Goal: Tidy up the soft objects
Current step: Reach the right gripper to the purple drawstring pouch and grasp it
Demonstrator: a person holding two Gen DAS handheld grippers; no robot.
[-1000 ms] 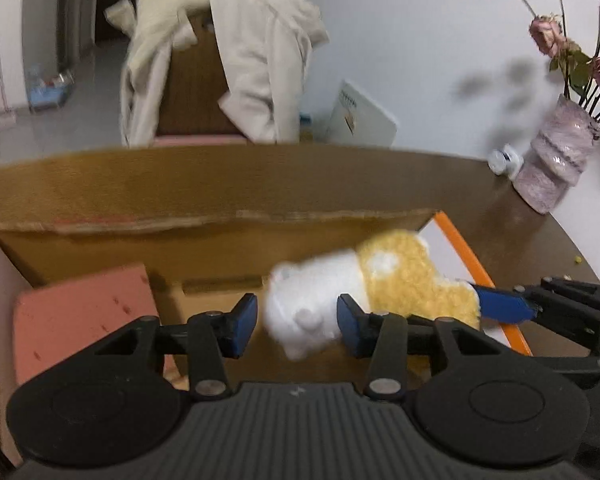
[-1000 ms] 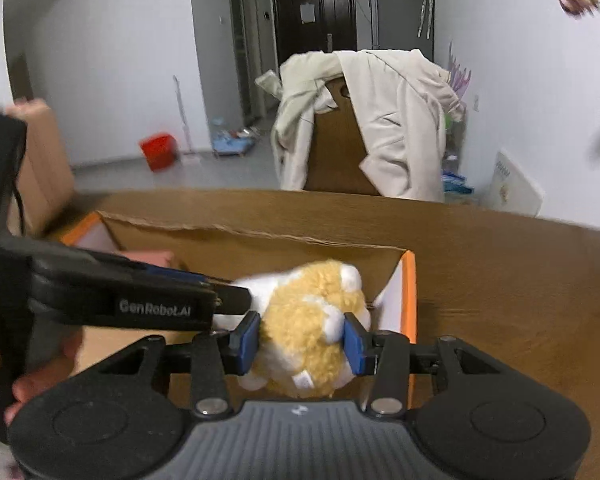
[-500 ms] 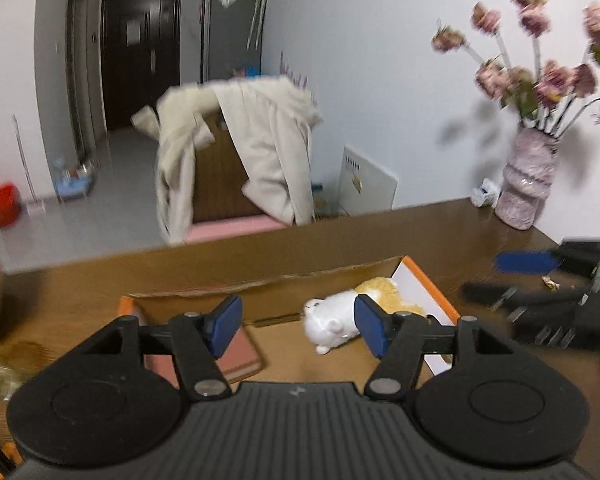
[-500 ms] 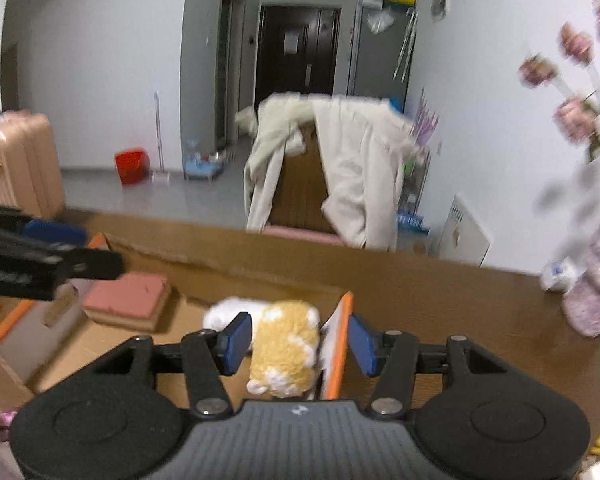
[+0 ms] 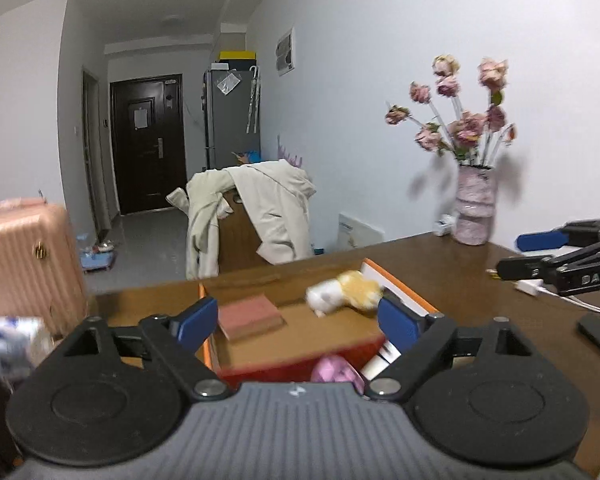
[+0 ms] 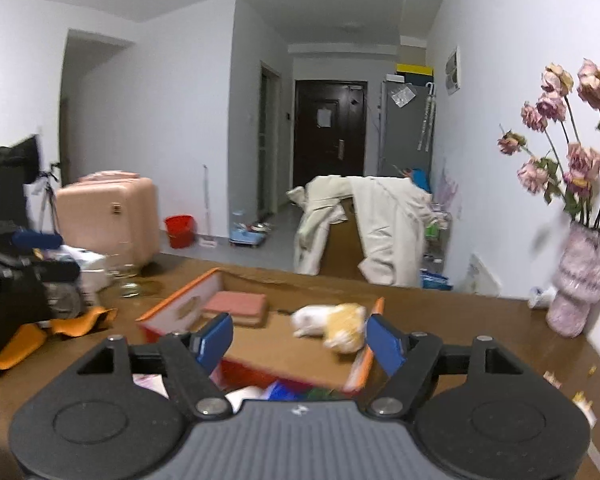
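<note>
A white and yellow plush toy (image 5: 346, 293) lies on its side in the open cardboard box (image 5: 300, 332), at its right side; it also shows in the right wrist view (image 6: 332, 322). A pink sponge block (image 5: 249, 317) lies in the box's left part, also seen in the right wrist view (image 6: 236, 307). My left gripper (image 5: 298, 322) is open and empty, held above the box's near edge. My right gripper (image 6: 300, 338) is open and empty, also back from the box. A pink soft object (image 5: 336, 370) sits just in front of the box.
The box has orange-edged flaps (image 6: 172, 300) and stands on a brown table (image 5: 460, 280). A pink vase of flowers (image 5: 474, 208) stands at the table's right back. A chair draped with a beige coat (image 5: 260, 216) is behind. A pink suitcase (image 6: 108, 216) stands left.
Both grippers let go of the plush toy, opened wide and pulled back and up from the box. The toy now lies in the box.
</note>
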